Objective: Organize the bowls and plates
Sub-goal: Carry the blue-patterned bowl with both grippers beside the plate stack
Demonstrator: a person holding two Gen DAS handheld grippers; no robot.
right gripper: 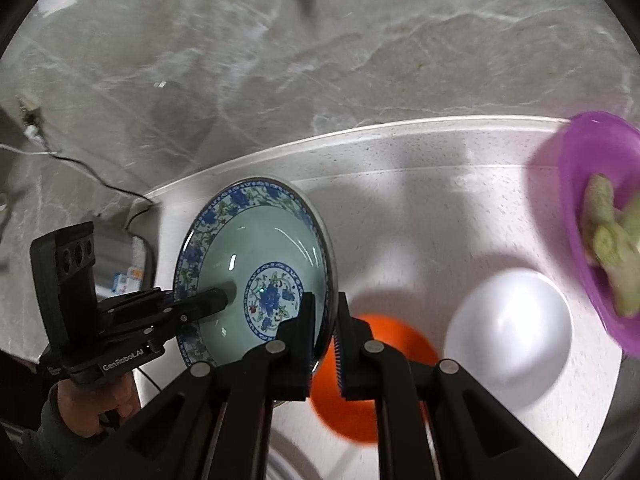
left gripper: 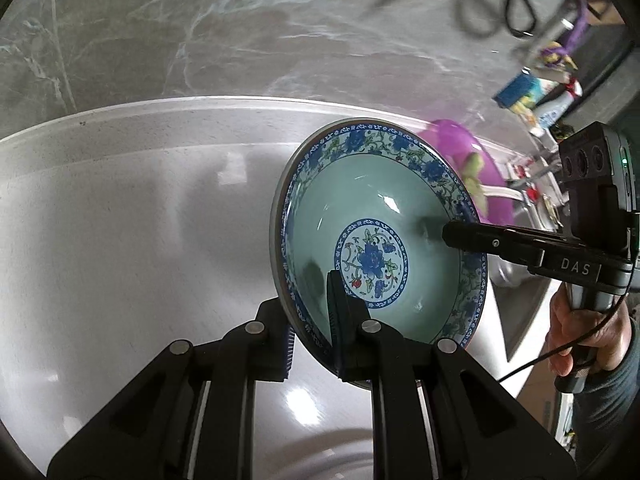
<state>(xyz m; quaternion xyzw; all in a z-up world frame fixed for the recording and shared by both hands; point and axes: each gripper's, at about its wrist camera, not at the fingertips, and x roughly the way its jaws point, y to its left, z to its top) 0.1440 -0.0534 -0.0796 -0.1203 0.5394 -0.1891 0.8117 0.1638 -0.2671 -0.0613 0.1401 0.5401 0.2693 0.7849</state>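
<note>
One blue-and-green patterned bowl (left gripper: 376,236) is held up above the white counter (left gripper: 120,220), tilted so that its celadon inside and the single blue flower medallion at its centre face the cameras. Two grippers hold it, one on each side of the rim. The left gripper (left gripper: 312,340) pinches the bowl's near-left rim, one finger inside the bowl and one outside, pressed close onto the wall. The right gripper (right gripper: 324,340) pinches the opposite rim in the same way, its pads closed on the thin edge; in the left wrist view it reaches in from the right, with a person's hand (left gripper: 576,332) wrapped round its handle. On the counter below and to the right of the bowl, three more vessels can be counted: one orange bowl (right gripper: 352,392) just behind the right gripper's fingers, one white bowl (right gripper: 508,332) beside it to the right, and one purple bowl (right gripper: 580,184) at the far right holding blurred green pieces (right gripper: 612,248). A grey marbled wall (right gripper: 320,60) stands behind the counter's far edge.
</note>
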